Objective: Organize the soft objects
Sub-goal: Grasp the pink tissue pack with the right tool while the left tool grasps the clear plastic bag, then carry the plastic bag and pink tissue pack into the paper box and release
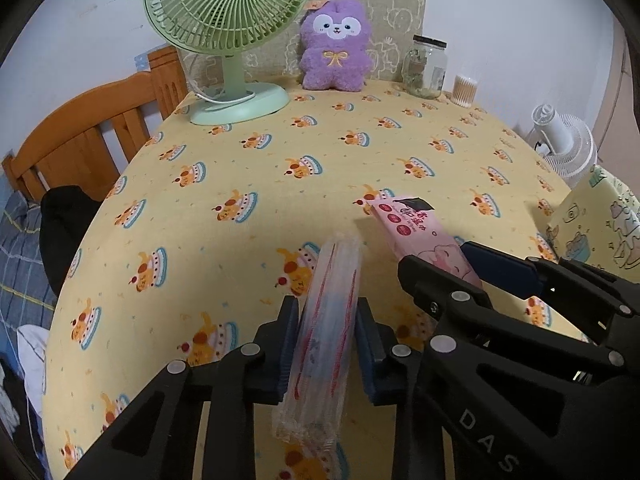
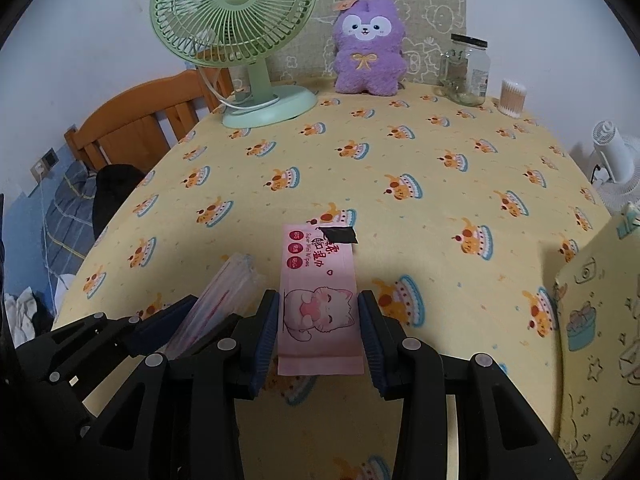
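"Super Mini Wipes" on pink wipes pack point(image 2: 318, 296), "DAS" on right gripper point(image 1: 470, 256)

The middle of the yellow tablecloth point(image 2: 400, 152) lies open, giving wide passage ahead of both grippers. Along the far edge stand a green desk fan point(image 2: 236, 20), a purple plush toy point(image 2: 368, 48), a glass jar point(image 2: 466, 70) and a cotton-swab tub point(image 2: 513, 97). A printed box point(image 2: 600, 320) blocks the right side, just beside the table's near right edge
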Action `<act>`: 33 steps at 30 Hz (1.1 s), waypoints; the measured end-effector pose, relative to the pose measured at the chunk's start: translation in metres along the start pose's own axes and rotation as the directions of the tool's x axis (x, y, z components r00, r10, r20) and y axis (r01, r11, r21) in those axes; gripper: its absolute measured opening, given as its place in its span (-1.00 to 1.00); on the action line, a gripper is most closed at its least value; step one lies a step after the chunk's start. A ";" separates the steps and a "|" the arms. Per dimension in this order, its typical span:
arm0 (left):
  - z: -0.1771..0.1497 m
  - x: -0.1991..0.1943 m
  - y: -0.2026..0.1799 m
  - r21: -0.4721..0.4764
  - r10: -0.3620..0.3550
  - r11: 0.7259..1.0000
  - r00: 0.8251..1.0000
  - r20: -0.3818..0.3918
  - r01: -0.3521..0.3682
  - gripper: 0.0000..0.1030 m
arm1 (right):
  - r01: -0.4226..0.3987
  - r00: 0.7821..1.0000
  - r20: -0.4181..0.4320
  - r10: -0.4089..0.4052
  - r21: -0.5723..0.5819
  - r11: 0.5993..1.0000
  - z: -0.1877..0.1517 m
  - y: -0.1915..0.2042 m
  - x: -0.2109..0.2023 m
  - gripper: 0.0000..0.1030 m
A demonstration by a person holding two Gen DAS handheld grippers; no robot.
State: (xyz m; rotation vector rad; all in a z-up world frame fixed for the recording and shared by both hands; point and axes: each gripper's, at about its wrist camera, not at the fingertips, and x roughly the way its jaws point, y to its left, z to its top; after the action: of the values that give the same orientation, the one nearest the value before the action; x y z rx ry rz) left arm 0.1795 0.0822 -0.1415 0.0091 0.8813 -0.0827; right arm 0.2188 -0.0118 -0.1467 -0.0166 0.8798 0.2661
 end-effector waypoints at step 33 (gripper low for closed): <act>0.010 -0.096 -0.044 0.007 0.041 0.999 0.985 0.167 -0.043 -0.51 | -0.033 0.984 0.175 0.033 0.001 0.999 0.004 -0.018 -0.113 -0.16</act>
State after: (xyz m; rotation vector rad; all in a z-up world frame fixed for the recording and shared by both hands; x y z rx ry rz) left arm 0.1227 0.0445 -0.0599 0.0303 0.7125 -0.0481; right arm 0.1580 -0.0542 -0.0598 0.0252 0.7066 0.2921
